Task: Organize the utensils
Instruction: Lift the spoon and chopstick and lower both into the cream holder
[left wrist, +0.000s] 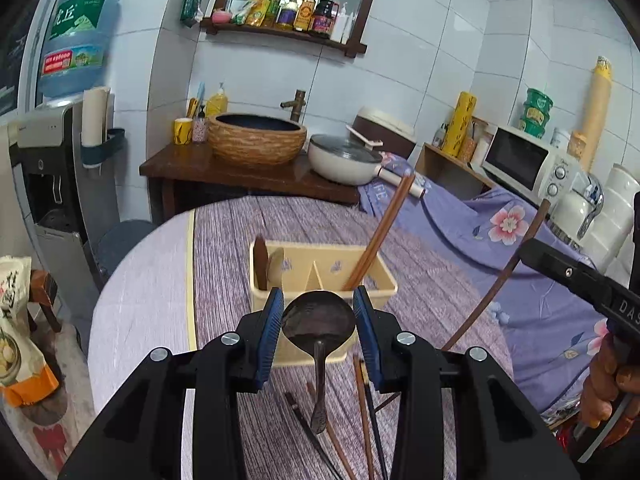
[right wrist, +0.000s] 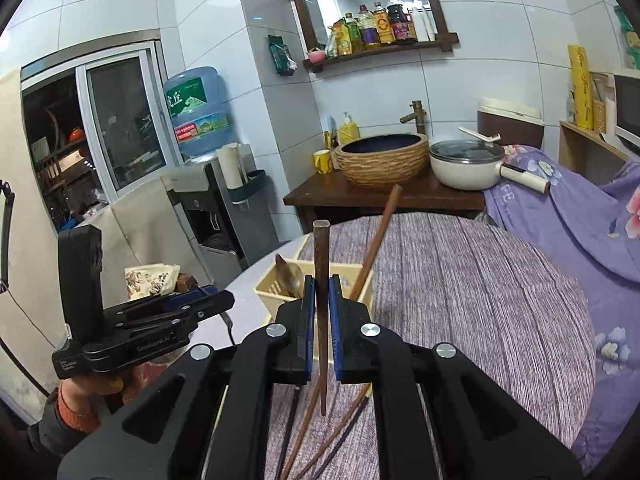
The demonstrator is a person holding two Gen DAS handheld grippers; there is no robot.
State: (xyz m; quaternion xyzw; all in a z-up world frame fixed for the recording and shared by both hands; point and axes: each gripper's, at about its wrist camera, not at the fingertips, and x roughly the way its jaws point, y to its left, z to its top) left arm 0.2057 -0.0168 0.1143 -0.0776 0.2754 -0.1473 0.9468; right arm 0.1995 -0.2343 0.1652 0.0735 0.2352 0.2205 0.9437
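Left gripper [left wrist: 318, 312] squeezes a dark spoon [left wrist: 318, 324]; right gripper [right wrist: 321, 300] pinches one brown chopstick [right wrist: 321, 280]
Both are up above the yellow utensil box [left wrist: 376, 280] on the counter [left wrist: 224, 248]

Cloth-covered table [left wrist: 420, 292]: caddy [left wrist: 380, 280], loose chopsticks [left wrist: 362, 408].

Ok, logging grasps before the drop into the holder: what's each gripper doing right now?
Left gripper: closed on the dark spoon by its bowl.
Right gripper: shut on a brown chopstick, held upright.
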